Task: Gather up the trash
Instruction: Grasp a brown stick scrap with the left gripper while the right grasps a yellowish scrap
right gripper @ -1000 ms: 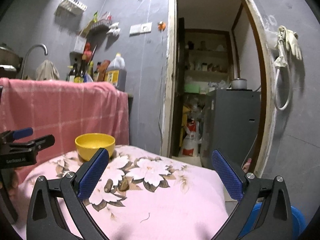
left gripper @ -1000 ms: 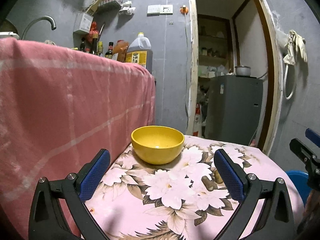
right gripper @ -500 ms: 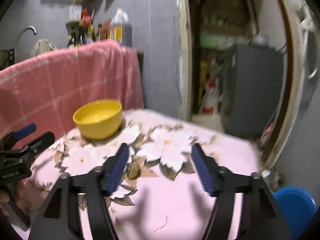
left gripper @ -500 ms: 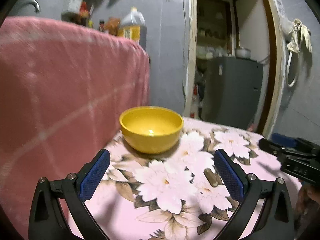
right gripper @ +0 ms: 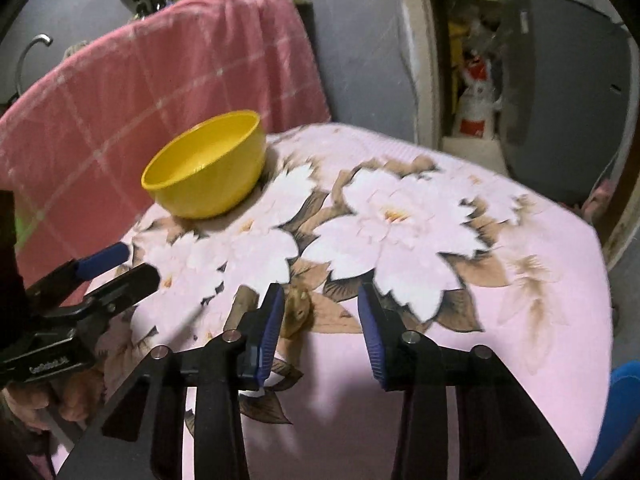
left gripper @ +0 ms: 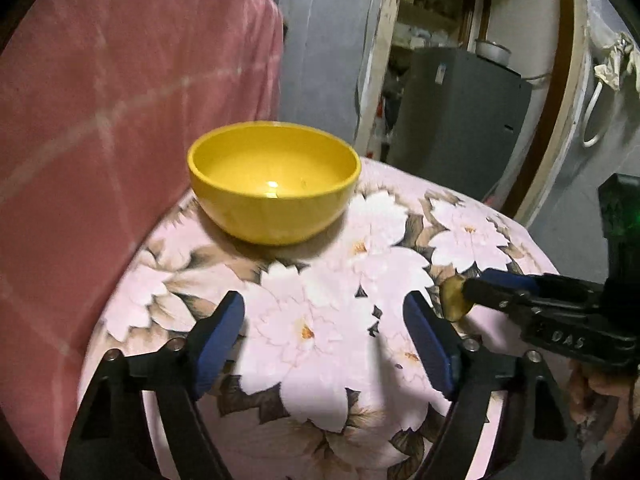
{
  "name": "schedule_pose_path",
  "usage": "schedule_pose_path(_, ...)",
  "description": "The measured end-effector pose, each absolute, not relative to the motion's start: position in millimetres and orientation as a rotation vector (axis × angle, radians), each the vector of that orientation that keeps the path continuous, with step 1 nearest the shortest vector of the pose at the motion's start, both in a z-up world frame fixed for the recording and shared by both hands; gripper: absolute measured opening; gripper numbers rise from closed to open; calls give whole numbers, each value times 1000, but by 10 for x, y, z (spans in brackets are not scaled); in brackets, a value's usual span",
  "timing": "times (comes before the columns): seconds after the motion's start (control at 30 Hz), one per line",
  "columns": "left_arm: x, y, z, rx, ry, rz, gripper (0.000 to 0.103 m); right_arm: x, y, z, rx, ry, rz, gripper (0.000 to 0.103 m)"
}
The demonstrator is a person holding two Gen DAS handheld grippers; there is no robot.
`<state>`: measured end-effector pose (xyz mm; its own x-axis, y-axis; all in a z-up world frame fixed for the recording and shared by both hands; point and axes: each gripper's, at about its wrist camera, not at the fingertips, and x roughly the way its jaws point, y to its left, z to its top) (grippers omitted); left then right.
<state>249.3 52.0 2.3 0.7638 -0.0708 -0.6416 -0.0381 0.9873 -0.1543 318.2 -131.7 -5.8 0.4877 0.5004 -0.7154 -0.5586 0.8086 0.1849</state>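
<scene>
A yellow bowl (left gripper: 273, 182) stands on the pink flowered tablecloth (left gripper: 320, 320); it also shows in the right wrist view (right gripper: 206, 166). Two small brown scraps lie on the cloth. One scrap (right gripper: 298, 310) sits just inside the left finger of my right gripper (right gripper: 322, 330), which is open with a narrowed gap over it. The other scrap (right gripper: 242, 304) lies left of that finger. In the left wrist view a scrap (left gripper: 452, 300) shows at the tip of the right gripper (left gripper: 492, 292). My left gripper (left gripper: 324, 344) is open and empty, low over the cloth in front of the bowl.
A pink checked cloth (left gripper: 120, 120) hangs over the counter to the left of the table. A doorway with a grey cabinet (left gripper: 452, 120) lies behind. A blue bin (right gripper: 618, 412) stands on the floor at the right. The table edge falls away at the right.
Both grippers have moved forward and down toward the cloth. My right gripper has narrowed and come down around one brown scrap. My left gripper has narrowed somewhat and stays empty.
</scene>
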Motion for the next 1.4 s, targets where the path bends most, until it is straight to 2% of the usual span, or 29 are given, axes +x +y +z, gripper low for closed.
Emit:
schedule_pose_path(0.1, 2513, 528, -7, -181, 729, -38, 71, 3221, -1228, -135, -108, 894, 649, 31)
schedule_pose_path(0.27, 2547, 507, -45, -205, 778, -86, 62, 3203, -1184, -155, -124, 904, 678, 13)
schedule_pose_path(0.63, 2643, 284, -82, -166, 851, -194, 62, 3152, -1352, -59, -107, 843, 609, 11)
schedule_pose_path(0.83, 2780, 75, -109, -93, 904, -190, 49, 3130, -1582, -28, -60, 832, 583, 11)
schedule_pose_path(0.93, 2844, 25, -99, -97, 921, -200, 35, 3133, -1652, -29, -27, 832, 580, 11)
schedule_pose_path(1.0, 2885, 12, -122, -110, 934, -195, 30, 3128, -1688, -22, -11, 827, 575, 11)
schedule_pose_path(1.07, 2908, 20, -123, -136, 943, -193, 18, 3117, -1711, -14, -5, 823, 577, 11)
schedule_pose_path(1.23, 2906, 58, -140, -202, 955, -214, 12, 3074, -1744, 6, 2, 805, 572, 11)
schedule_pose_path(1.4, 2818, 76, -129, -229, 942, -218, 11, 2935, -1898, 118, 36, 719, 564, 10)
